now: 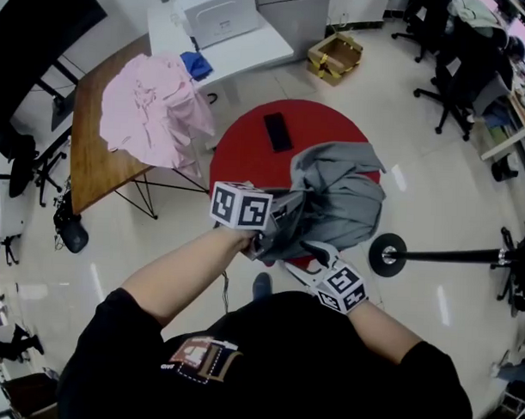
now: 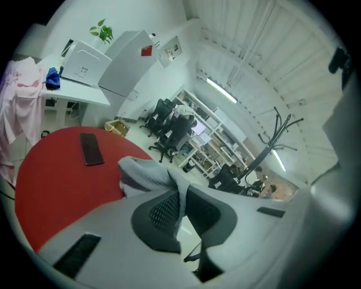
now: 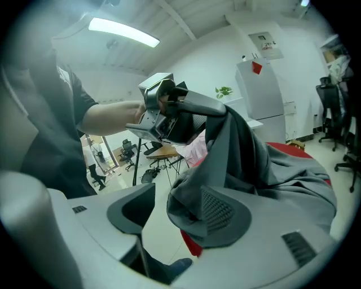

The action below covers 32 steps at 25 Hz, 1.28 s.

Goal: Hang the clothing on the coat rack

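Note:
A grey garment (image 1: 336,198) lies partly on the round red table (image 1: 247,152), one end lifted off it. My left gripper (image 1: 269,230) is shut on that lifted end; in the left gripper view a fold of grey cloth (image 2: 152,175) is pinched between the dark pads of my left gripper (image 2: 179,211). My right gripper (image 1: 311,256) is just below it with its jaws wide apart. In the right gripper view the garment (image 3: 254,163) drapes over one pad of the open right gripper (image 3: 172,211), unpinched. The black coat rack (image 1: 387,254) stands on the floor to the right.
A black phone (image 1: 277,132) lies on the red table. A pink garment (image 1: 154,106) is spread over a wooden table (image 1: 92,173) at the left. A white desk (image 1: 225,48), a cardboard box (image 1: 334,56) and office chairs (image 1: 456,74) stand further back.

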Tool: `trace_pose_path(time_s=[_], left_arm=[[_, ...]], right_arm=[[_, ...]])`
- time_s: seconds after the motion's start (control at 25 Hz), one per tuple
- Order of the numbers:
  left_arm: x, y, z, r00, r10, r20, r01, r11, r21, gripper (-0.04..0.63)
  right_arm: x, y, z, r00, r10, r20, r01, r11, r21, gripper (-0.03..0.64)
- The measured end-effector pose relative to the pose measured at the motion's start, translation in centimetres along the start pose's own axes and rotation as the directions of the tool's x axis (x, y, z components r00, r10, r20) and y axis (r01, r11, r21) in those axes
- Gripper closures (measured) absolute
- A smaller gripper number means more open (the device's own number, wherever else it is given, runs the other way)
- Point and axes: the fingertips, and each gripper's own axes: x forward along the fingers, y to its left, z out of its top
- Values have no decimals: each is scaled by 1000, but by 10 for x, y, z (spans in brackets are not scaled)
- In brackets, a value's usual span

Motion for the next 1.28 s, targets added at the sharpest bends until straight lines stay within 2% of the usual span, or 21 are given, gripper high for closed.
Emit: trace_pose_path(time_s=[0.16,0.32,0.44,0.52,0.6,0.68,0.76,0.84,0.92,1.04,1.08,1.12,1.16,1.2,1.28], left_arm=[[15,-39,30,995,-35,97,42,997,-71,595],[32,-80,65,978,-71,196,98,986,-133,595],[47,-112,83,967,-108,232,144,978,-148,595],[53,-135,92,960,-131,247,171,974,-147,595],[55,-156,100,958,-134,253,169,978,-121,595],[57,-175,107,956,-135,260,164,982,-94,595],[58,-192,111,953,-134,271,161,984,-82,595],[61,-207,107,954,-127,272,158,983,-94,595],[68,-224,98,952,-155,265,192,974,-119,595],[70,-242,86,948,-186,256,221,969,-112,595],[67,-245,85,950,-183,254,214,972,-98,595],[63,-248,87,951,-178,254,204,976,-81,595],[59,-251,90,950,-175,257,198,978,-66,595],[56,-253,93,948,-178,263,199,978,-56,595],[53,-258,99,942,-193,275,214,976,-49,595]], right_arm=[[-29,-2,6,995,-80,63,84,995,-60,359],[-61,2,19,980,-152,130,169,977,-129,359],[-75,-3,25,968,-172,185,204,964,-171,359],[-84,-7,39,954,-197,224,236,959,-158,360],[-95,-15,59,932,-256,258,292,950,-112,360],[-106,-34,75,893,-359,271,380,925,-28,360],[-115,-62,79,845,-475,245,468,879,92,360],[-123,-86,78,805,-551,220,522,834,176,360],[-127,-102,73,781,-593,197,559,804,204,359],[-129,-116,55,758,-634,152,611,773,172,361],[-132,-119,48,752,-644,141,625,764,159,389],[-137,-121,41,748,-650,135,634,759,146,447],[-143,-121,35,749,-649,134,635,761,133,555],[-150,-119,29,758,-637,138,626,771,118,603],[-170,-112,20,780,-606,154,599,795,94,605]])
